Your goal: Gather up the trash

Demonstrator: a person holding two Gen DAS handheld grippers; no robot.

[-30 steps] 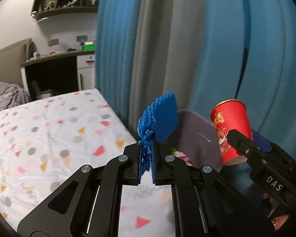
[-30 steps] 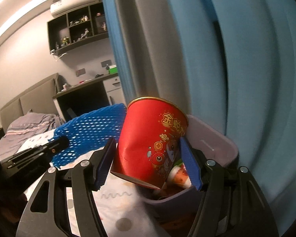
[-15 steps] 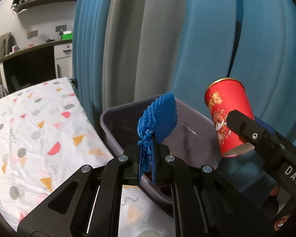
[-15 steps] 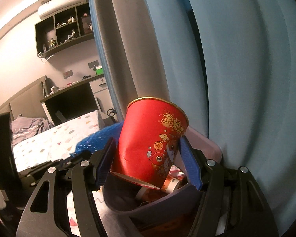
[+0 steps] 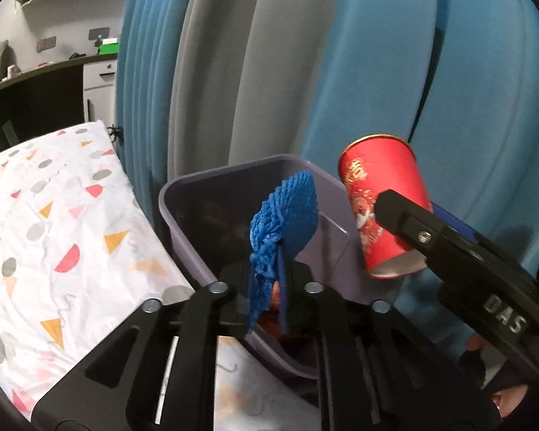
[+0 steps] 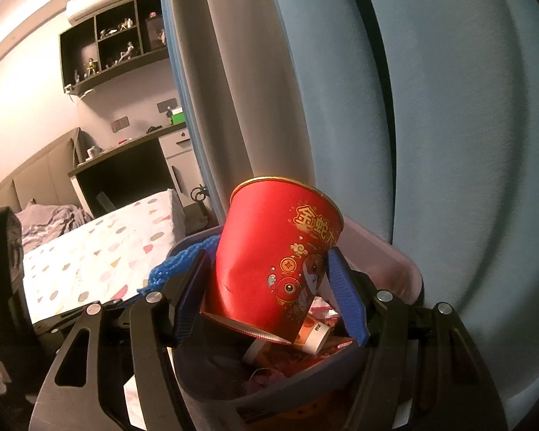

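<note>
My left gripper (image 5: 267, 269) hangs over a grey-purple bin (image 5: 183, 186). A blue foam net (image 5: 287, 212) stands upright between its jaws. The jaws are opening: a thin slit shows between the net and the right pad, and the net leans on the left pad. My right gripper (image 6: 268, 260) is shut on a red paper cup (image 6: 269, 237) with gold print, tilted above the bin's far rim (image 6: 395, 262). In the left wrist view the cup (image 5: 381, 208) hangs at the right, just past the bin. Cups and wrappers (image 6: 312, 330) lie inside the bin.
Blue and grey curtains (image 5: 377, 72) hang right behind the bin. A bed with a patterned sheet (image 5: 54, 215) lies along the bin's left side. A dark desk (image 6: 125, 165) and wall shelves (image 6: 115, 46) stand far back. A hand (image 5: 510, 398) shows at the lower right.
Both grippers have come forward and down until the bin lies under them. The left jaws have parted a little around the net. The cup sits in the right jaws as before.
</note>
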